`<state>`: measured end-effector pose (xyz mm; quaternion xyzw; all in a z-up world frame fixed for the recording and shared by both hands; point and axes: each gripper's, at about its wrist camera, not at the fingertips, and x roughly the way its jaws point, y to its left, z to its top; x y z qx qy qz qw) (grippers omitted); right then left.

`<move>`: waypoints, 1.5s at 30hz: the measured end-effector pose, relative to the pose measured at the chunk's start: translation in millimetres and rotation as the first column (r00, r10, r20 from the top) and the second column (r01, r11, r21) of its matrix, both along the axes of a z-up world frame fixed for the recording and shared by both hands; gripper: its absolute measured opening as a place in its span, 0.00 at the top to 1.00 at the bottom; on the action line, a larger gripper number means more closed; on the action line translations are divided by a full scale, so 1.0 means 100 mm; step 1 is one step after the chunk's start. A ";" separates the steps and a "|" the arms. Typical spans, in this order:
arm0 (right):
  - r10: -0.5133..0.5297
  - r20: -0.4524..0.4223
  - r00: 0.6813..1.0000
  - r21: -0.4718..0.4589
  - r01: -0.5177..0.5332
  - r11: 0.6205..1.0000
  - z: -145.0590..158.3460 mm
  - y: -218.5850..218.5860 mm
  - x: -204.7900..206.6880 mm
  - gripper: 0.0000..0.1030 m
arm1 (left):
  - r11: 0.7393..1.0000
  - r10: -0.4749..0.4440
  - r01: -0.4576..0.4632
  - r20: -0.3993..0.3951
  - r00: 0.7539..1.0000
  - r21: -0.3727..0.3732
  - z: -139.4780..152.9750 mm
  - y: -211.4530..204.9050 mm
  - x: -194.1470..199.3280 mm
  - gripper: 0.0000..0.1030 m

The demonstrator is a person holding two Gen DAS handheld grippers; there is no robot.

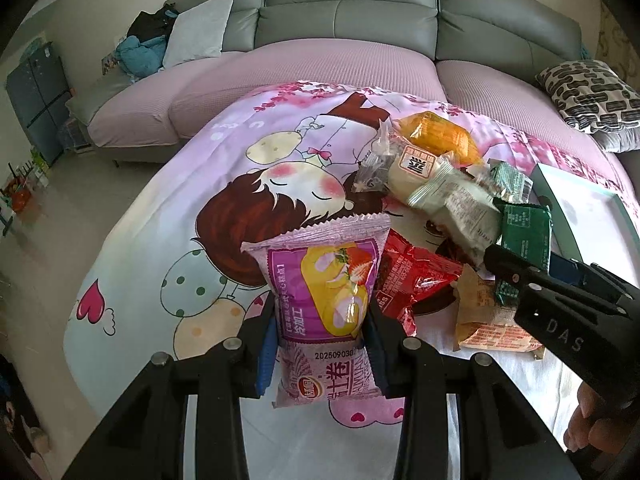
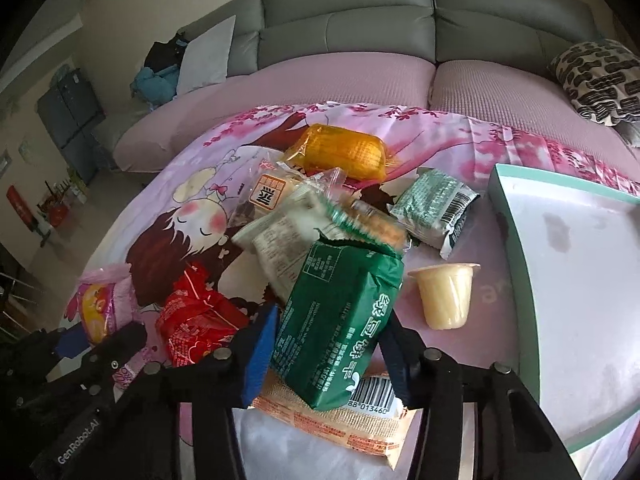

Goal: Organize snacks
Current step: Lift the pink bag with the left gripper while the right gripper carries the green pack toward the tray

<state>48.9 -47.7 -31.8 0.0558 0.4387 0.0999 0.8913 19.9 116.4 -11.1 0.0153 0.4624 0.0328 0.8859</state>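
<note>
My left gripper [image 1: 320, 314] is shut on a purple strawberry-roll packet [image 1: 320, 280], which stands upright between the blue pads above the cartoon cloth. In the right wrist view my right gripper [image 2: 328, 346] has both pads against the sides of a dark green biscuit packet [image 2: 340, 312], tilted above an orange-and-white packet [image 2: 328, 420]. The green packet's top edge is blurred. The pile beyond holds a red packet [image 2: 196, 320], a white packet [image 2: 280, 240], a pale green packet [image 2: 436, 208] and a yellow-orange one [image 2: 344, 152]. A jelly cup [image 2: 446, 296] lies on its side to the right.
A teal-rimmed white tray [image 2: 516, 216] lies at the right, its inside bare. The cartoon-printed cloth [image 1: 160, 240] covers the table. Behind it runs a grey sofa [image 1: 348, 12] with pink seat covers and a patterned cushion [image 1: 588, 92]. A person's fingers [image 1: 592, 412] grip the right tool.
</note>
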 end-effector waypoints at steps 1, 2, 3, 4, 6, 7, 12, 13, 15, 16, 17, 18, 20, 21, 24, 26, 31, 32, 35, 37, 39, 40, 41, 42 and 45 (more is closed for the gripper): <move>-0.001 0.000 1.000 0.003 0.001 1.000 0.01 -0.01 -0.01 0.52 | 1.000 0.000 0.000 0.000 1.000 0.000 0.00 0.00 0.00 0.61; 0.001 0.001 1.000 0.005 -0.001 1.000 0.01 -0.01 -0.01 0.52 | 1.000 0.000 0.000 0.001 1.000 0.000 0.00 0.00 0.00 0.61; 0.003 0.002 1.000 0.003 -0.003 1.000 0.02 -0.01 -0.02 0.53 | 1.000 -0.001 0.001 0.002 1.000 0.001 0.00 -0.01 -0.01 0.61; 0.001 0.004 1.000 -0.003 -0.001 1.000 0.03 -0.01 -0.03 0.54 | 1.000 0.000 0.000 0.003 1.000 0.001 0.00 -0.01 -0.01 0.61; -0.003 0.009 1.000 -0.006 0.003 1.000 0.04 -0.02 -0.04 0.56 | 1.000 -0.001 0.001 0.004 1.000 0.001 0.01 -0.02 -0.01 0.61; -0.005 0.013 1.000 -0.003 0.005 1.000 0.06 -0.03 -0.05 0.63 | 1.000 -0.002 0.002 0.005 1.000 0.001 0.02 -0.02 -0.01 0.61; 0.008 0.045 0.999 0.003 -0.008 1.000 0.16 -0.06 -0.10 0.72 | 1.000 -0.006 0.006 0.014 1.000 0.005 0.07 -0.04 -0.02 0.61; 0.011 0.045 0.999 -0.006 -0.011 1.000 0.15 -0.06 -0.11 0.72 | 1.000 -0.008 0.007 0.016 1.000 0.007 0.08 -0.05 -0.02 0.61; 0.017 0.039 0.999 -0.003 -0.017 1.000 0.14 -0.06 -0.12 0.72 | 1.000 -0.009 0.009 0.013 1.000 0.008 0.08 -0.07 -0.02 0.61; 0.017 0.037 0.999 0.002 -0.017 1.000 0.13 -0.07 -0.12 0.72 | 1.000 -0.010 0.010 0.011 1.000 0.009 0.08 -0.08 -0.02 0.61; 0.018 0.035 0.999 0.007 -0.018 1.000 0.13 -0.08 -0.12 0.72 | 1.000 -0.012 0.011 0.012 1.000 0.009 0.08 -0.08 -0.02 0.61; 0.020 0.033 0.999 0.011 -0.020 1.000 0.13 -0.09 -0.12 0.72 | 1.000 -0.013 0.012 0.014 1.000 0.009 0.09 -0.08 -0.03 0.61; 0.020 0.031 0.999 0.012 -0.021 1.000 0.12 -0.10 -0.13 0.72 | 1.000 -0.011 0.011 0.016 1.000 0.008 0.09 -0.08 -0.03 0.61; 0.021 0.031 0.999 0.012 -0.021 1.000 0.11 -0.10 -0.14 0.72 | 1.000 -0.010 0.010 0.016 1.000 0.007 0.09 -0.08 -0.03 0.61; 0.022 0.029 0.999 0.017 -0.022 1.000 0.10 -0.12 -0.14 0.72 | 1.000 -0.014 0.014 0.012 1.000 0.002 0.07 -0.07 -0.03 0.61; 0.023 0.030 0.999 0.017 -0.023 1.000 0.10 -0.12 -0.13 0.72 | 1.000 -0.018 0.018 0.010 1.000 -0.003 0.06 -0.08 -0.03 0.61; 0.028 0.038 0.999 0.001 -0.028 1.000 0.10 -0.09 -0.14 0.72 | 1.000 -0.026 0.026 0.009 1.000 -0.013 0.05 -0.08 -0.03 0.61; 0.026 0.040 0.999 -0.001 -0.026 1.000 0.11 -0.09 -0.15 0.73 | 1.000 -0.027 0.027 0.009 1.000 -0.015 0.05 -0.08 -0.03 0.61; 0.023 0.052 0.998 -0.004 -0.023 1.000 0.15 -0.10 -0.18 0.74 | 0.999 -0.028 0.029 0.015 0.999 -0.018 0.06 -0.09 -0.04 0.61; 0.021 0.062 0.998 0.005 -0.021 1.000 0.19 -0.12 -0.20 0.75 | 0.999 -0.026 0.026 0.021 0.999 -0.018 0.08 -0.08 -0.04 0.61; 0.020 0.073 0.997 0.011 -0.021 1.000 0.23 -0.14 -0.22 0.75 | 1.000 -0.023 0.024 0.027 0.999 -0.016 0.11 -0.09 -0.05 0.61; 0.021 0.087 0.996 0.018 -0.022 1.000 0.26 -0.15 -0.23 0.75 | 1.000 -0.025 0.025 0.028 0.999 -0.013 0.11 -0.09 -0.05 0.61; 0.018 0.096 0.995 0.026 -0.020 0.999 0.29 -0.17 -0.24 0.75 | 1.000 -0.027 0.028 0.029 0.999 -0.010 0.12 -0.11 -0.05 0.61; 0.014 0.102 0.995 0.034 -0.018 0.999 0.31 -0.18 -0.25 0.75 | 0.999 -0.031 0.031 0.029 0.999 -0.007 0.14 -0.12 -0.05 0.61; 0.008 0.125 0.992 0.055 -0.015 0.998 0.40 -0.24 -0.29 0.75 | 0.999 -0.036 0.036 0.037 0.999 0.000 0.20 -0.17 -0.05 0.61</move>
